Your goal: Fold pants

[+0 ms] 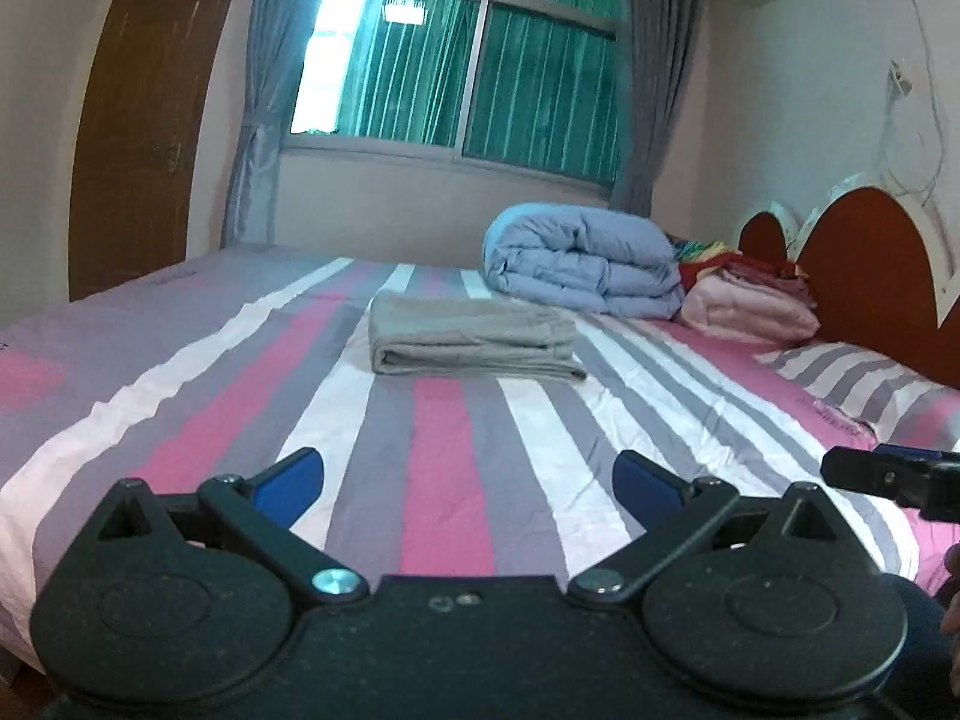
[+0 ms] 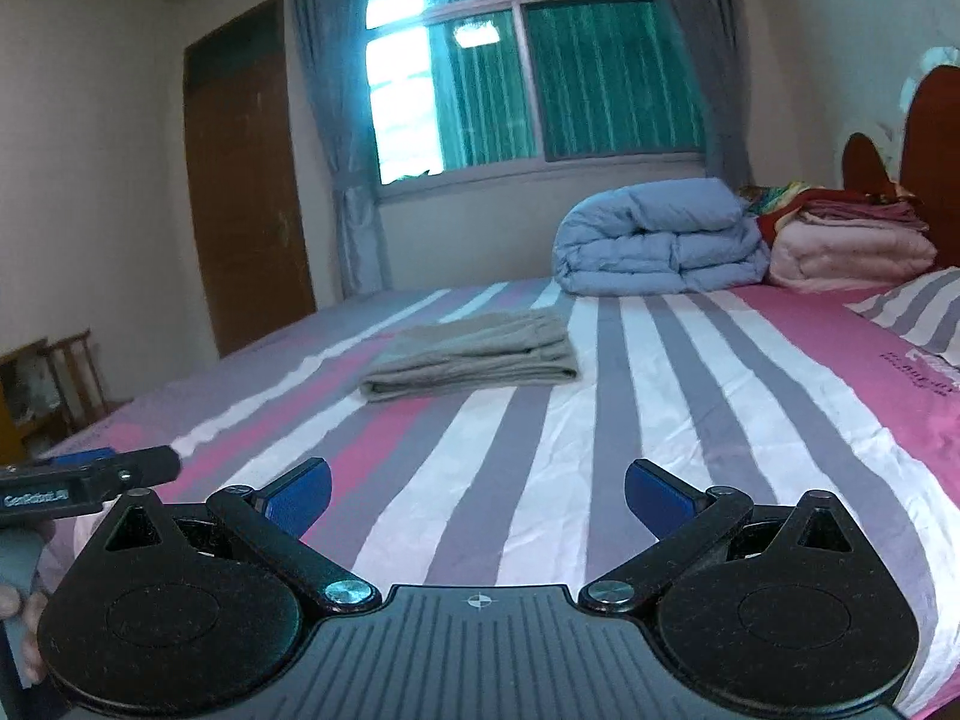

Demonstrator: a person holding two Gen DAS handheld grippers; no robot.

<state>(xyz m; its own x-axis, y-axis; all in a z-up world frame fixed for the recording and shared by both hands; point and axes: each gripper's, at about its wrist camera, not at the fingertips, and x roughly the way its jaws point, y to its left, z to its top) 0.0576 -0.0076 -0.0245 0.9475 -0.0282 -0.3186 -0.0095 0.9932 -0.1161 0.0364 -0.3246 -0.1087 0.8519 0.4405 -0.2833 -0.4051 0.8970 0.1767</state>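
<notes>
Well beyond both spread, empty tongs (image 1: pixel 468 483) (image 2: pixel 478 489), folded pants (image 1: pixel 474 339) lie.

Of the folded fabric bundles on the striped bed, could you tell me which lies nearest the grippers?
The flat grey folded pants, alone mid-bed; the blue quilt and pink blanket sit farther back.

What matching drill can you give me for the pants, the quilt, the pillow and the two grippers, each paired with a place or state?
Things:
1. pants
2. blue quilt
3. striped pillow
4. left gripper and right gripper

Places or states:
A. rolled up below the window
B. open, holding nothing
C. folded flat in the middle of the bed
D. lying by the headboard

Pairs: 1-C, 2-A, 3-D, 4-B
</notes>
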